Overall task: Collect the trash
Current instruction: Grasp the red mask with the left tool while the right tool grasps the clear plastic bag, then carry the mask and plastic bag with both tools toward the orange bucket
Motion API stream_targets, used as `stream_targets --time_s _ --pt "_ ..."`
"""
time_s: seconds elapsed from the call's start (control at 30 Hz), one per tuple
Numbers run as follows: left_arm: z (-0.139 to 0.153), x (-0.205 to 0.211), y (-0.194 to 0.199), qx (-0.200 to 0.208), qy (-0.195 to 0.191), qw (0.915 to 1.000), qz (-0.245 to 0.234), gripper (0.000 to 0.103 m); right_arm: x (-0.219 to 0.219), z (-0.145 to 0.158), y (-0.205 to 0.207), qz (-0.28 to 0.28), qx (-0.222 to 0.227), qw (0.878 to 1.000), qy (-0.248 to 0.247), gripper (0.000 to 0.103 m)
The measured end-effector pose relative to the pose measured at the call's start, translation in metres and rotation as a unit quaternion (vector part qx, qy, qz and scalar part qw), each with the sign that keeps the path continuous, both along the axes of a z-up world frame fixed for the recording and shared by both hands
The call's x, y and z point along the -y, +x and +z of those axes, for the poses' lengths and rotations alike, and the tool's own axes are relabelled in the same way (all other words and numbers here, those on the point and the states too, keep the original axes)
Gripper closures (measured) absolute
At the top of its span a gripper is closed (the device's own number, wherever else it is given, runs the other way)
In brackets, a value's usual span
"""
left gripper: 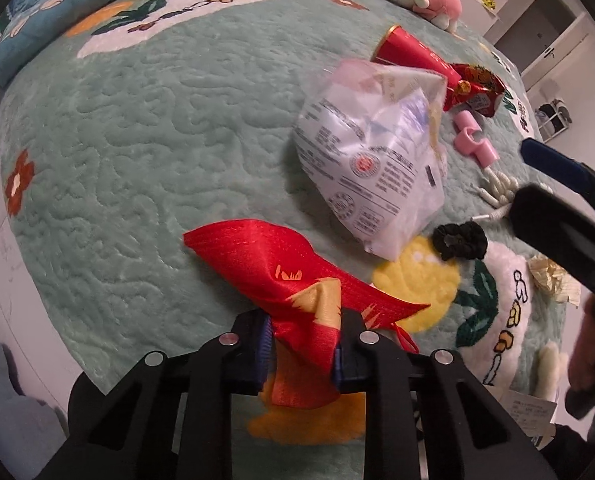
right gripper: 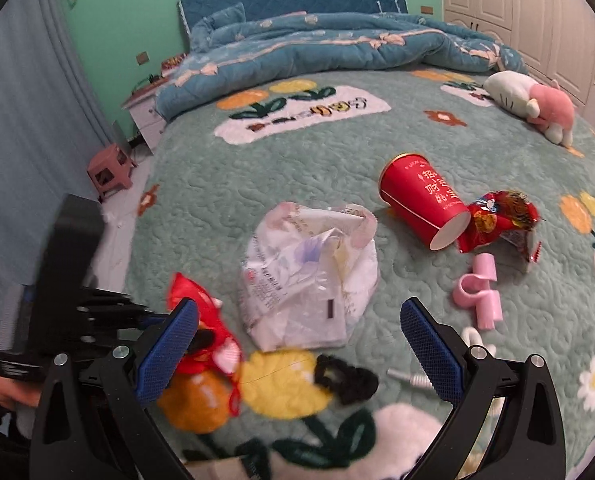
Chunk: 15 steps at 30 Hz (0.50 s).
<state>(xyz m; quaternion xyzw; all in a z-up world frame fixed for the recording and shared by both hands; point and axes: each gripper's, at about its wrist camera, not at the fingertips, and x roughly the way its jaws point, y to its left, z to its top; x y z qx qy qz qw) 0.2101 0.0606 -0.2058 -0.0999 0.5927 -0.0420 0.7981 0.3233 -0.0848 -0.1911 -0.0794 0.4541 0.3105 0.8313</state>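
Note:
My left gripper (left gripper: pixel 303 350) is shut on a red and gold cloth pouch (left gripper: pixel 285 276), held just above the green bed cover; the pouch also shows in the right wrist view (right gripper: pixel 205 332). A crumpled white plastic bag (left gripper: pixel 373 168) (right gripper: pixel 309 276) lies ahead of it. Behind the bag lie a red paper cup (left gripper: pixel 413 56) (right gripper: pixel 425 204) on its side and a red snack wrapper (left gripper: pixel 477 92) (right gripper: pixel 501 220). My right gripper (right gripper: pixel 297 340) is open and empty, just above the bed in front of the white bag.
A pink plastic clip (right gripper: pixel 479 292), a black scrunchie (right gripper: pixel 347 378), a white coiled cable (left gripper: pixel 497 192) and a crumpled paper scrap (left gripper: pixel 553 280) lie near the trash. A plush toy (right gripper: pixel 533 104) and a blue quilt (right gripper: pixel 337 48) lie at the far end of the bed.

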Motion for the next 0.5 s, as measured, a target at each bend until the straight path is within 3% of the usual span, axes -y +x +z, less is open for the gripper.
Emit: stream_targets --time_s 0.23,0.33,0.43,0.5 --pt "-0.002 -0.013 0.018 0.003 -0.008 1.0000 0.005 0.085 -0.018 -0.031 0.032 0.011 -0.043 0.999 -0.007 0.007" --pt "-0.007 -0.018 0.027 0.003 -0.010 0.9999 0.006 0.085 -0.025 -0.045 0.041 0.019 -0.063 0.998 -0.023 0.022" --pt "-0.013 -0.021 0.031 0.000 -0.023 0.9997 0.011 0.086 -0.030 -0.061 0.048 0.027 -0.085 0.995 -0.035 0.023" --pt "-0.017 -0.025 0.031 0.001 -0.033 0.9993 0.015 0.087 -0.033 -0.070 0.052 0.035 -0.095 0.994 -0.041 0.036"
